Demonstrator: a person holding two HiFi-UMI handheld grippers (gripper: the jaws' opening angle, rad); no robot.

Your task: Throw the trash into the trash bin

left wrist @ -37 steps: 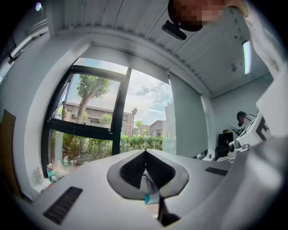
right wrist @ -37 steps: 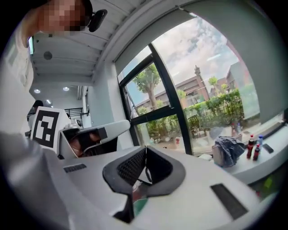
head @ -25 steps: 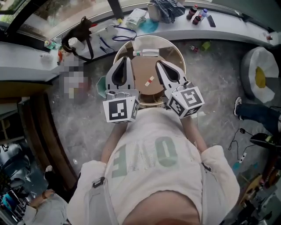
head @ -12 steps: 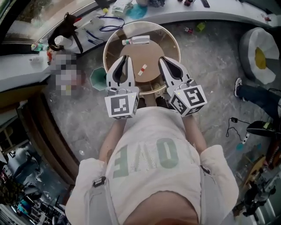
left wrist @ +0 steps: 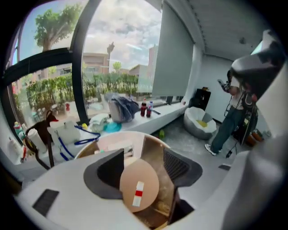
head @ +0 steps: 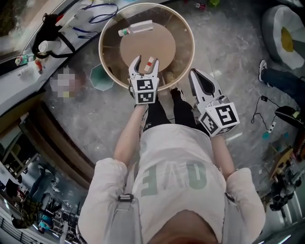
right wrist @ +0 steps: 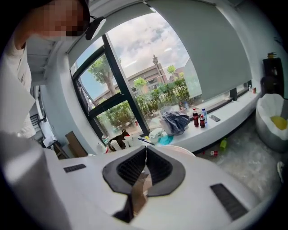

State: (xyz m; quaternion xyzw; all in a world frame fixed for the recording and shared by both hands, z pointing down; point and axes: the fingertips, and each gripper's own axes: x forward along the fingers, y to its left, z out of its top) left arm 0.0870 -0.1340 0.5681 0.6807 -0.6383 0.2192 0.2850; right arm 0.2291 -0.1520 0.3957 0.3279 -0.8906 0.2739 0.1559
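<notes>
A small red-and-white wrapper [head: 149, 62] lies on the tan inner top of a round table [head: 187, 33] with a pale raised rim. My left gripper [head: 145, 66] hangs over the table's near side, open; its jaws have just been opening and the wrapper shows between the fingers, untouched. The left gripper view has the wrapper [left wrist: 138, 194] on the tan disc below that gripper [left wrist: 143, 152]. A clear plastic bottle [head: 136, 28] lies at the table's far side. A green bin [head: 101, 77] stands on the floor left of the table. My right gripper [head: 194, 74], [right wrist: 146, 148] is shut and empty, right of the table.
A window ledge runs along the far side with a black bag and white jug [head: 47, 45] and a blue strap [head: 97, 7]. A white beanbag with a yellow patch [head: 286, 28] sits at the far right. Another person's legs [head: 281, 78] stand nearby, and cables lie on the floor.
The left gripper dropped down and forward to the table and its jaws went from shut to open. The right gripper sank and shifted right, still shut. The table now sits closer in view.
</notes>
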